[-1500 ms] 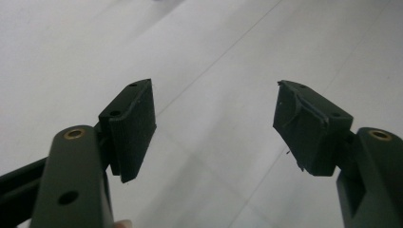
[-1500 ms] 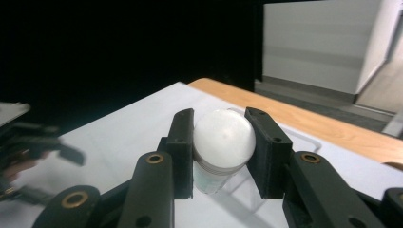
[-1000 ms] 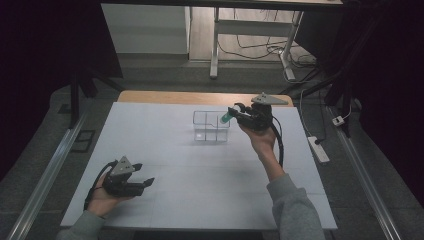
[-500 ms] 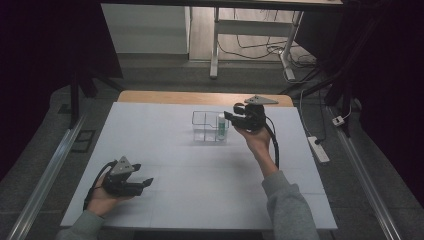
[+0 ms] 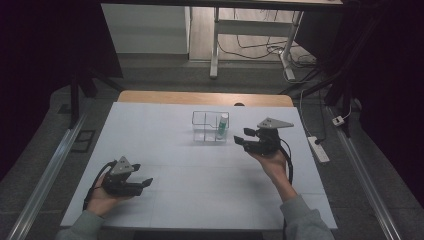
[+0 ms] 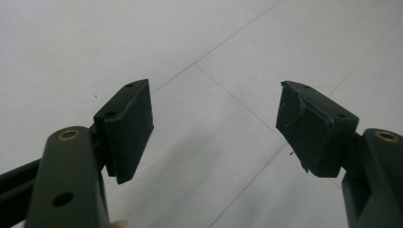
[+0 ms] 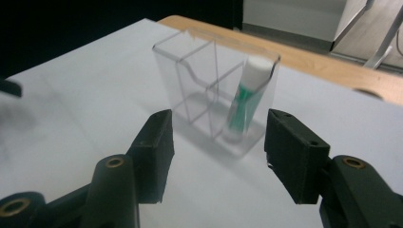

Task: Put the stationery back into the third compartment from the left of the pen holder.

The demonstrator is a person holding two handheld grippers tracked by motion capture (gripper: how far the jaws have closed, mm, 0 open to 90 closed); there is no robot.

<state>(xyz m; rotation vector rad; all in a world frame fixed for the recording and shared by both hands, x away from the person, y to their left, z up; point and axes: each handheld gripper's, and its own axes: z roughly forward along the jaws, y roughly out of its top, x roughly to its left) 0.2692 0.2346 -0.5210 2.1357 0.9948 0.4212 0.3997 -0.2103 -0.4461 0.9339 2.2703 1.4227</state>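
The green-and-white tube (image 5: 222, 125) is standing in the right-hand compartment of the clear organizer (image 5: 204, 127) at the far middle of the surface (image 5: 200, 190), so the placing looks done. Its long axis is running near vertical, white cap up, leaning slightly. The right tongs (image 5: 241, 139) are hovering wide and empty just right of the organizer; the left tongs (image 5: 145, 183) are resting wide, near left.

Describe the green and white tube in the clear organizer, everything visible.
The tube is a slim stick with a white cap on top and a green and white body, plastic by its look. It stands almost upright, leaning slightly, in one corner compartment of the clear organizer. The open right claw is short of it, not touching.
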